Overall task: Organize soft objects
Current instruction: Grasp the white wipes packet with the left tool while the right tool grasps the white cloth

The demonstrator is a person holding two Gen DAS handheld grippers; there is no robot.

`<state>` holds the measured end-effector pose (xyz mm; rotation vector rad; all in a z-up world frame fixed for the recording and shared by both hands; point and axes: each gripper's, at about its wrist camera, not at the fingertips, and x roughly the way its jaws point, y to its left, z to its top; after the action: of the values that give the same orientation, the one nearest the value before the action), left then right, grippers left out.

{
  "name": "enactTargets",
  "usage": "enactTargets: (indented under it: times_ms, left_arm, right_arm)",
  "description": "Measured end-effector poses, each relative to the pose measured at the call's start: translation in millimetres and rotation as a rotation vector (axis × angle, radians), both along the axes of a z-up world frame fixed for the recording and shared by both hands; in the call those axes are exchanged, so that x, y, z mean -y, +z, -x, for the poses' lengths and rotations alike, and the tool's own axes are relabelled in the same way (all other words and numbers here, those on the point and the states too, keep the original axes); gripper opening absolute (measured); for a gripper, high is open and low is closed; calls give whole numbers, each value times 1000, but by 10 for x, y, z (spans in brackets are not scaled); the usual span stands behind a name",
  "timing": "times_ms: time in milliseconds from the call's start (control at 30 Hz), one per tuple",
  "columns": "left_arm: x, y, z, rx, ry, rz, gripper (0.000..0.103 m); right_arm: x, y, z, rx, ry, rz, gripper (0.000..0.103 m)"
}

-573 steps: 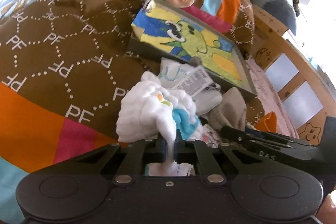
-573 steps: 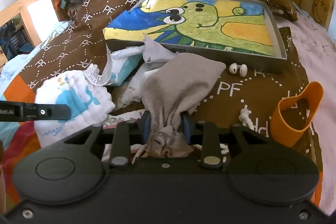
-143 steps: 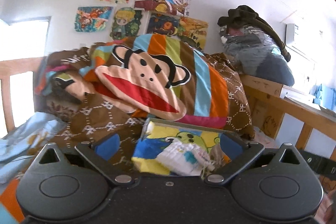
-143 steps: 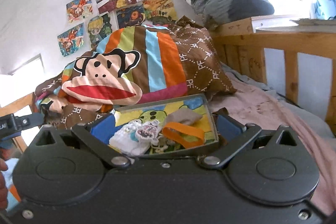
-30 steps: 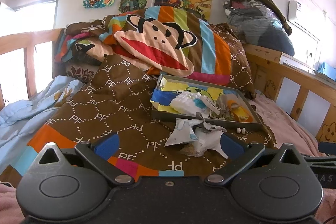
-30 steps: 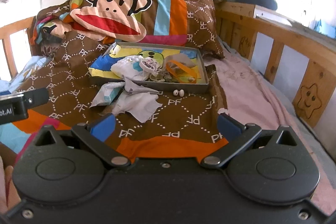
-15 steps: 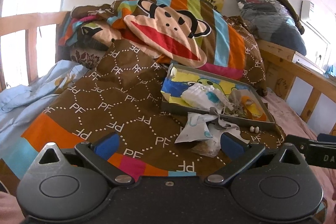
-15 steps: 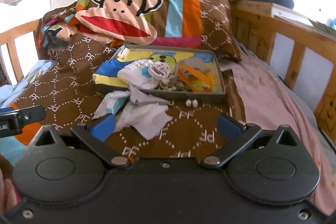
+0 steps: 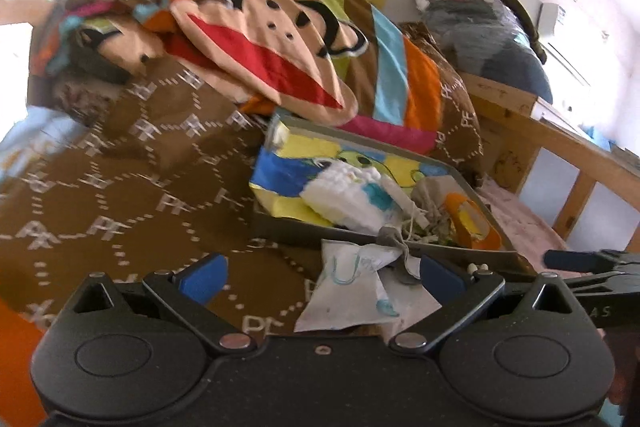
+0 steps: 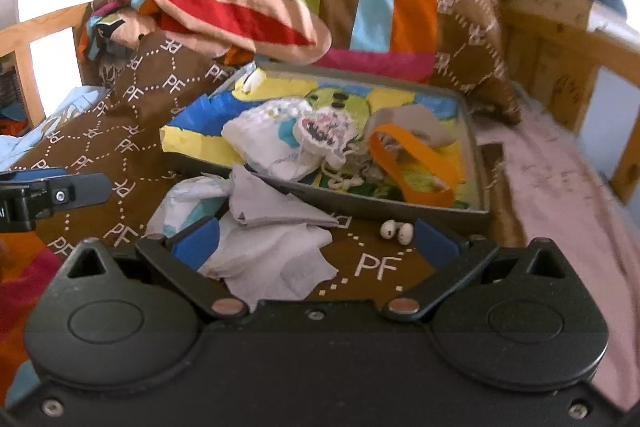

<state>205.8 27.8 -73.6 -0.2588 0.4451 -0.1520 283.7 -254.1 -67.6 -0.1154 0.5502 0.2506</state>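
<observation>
Lying crumpled on the brown quilt just in front of the tray: white cloths, with two earbuds beside them. Resting inside the tray: a white bundle, a grey pouch, an orange cup on its side. Hovering near the tray's front edge, jaws spread wide and empty: left gripper, right gripper.

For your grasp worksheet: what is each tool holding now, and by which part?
Nothing. The left tool and right tool are both open and empty.
</observation>
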Motion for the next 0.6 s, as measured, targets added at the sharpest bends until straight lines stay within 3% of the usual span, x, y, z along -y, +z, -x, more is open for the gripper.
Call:
enactTargets:
  times_ms: [300, 433, 600]
  left_arm:
    - [10, -195, -448, -41, -116, 25, 99]
    - [59, -272, -565, -69, -193, 25, 93]
    - [78, -340, -663, -108, -219, 31, 82]
  right_arm:
    - [-25, -203, -545, -36, 126, -35, 102]
    - [-37, -305, -723, -83, 153, -66, 89]
    - [-38, -478, -996, -149, 159, -104, 74]
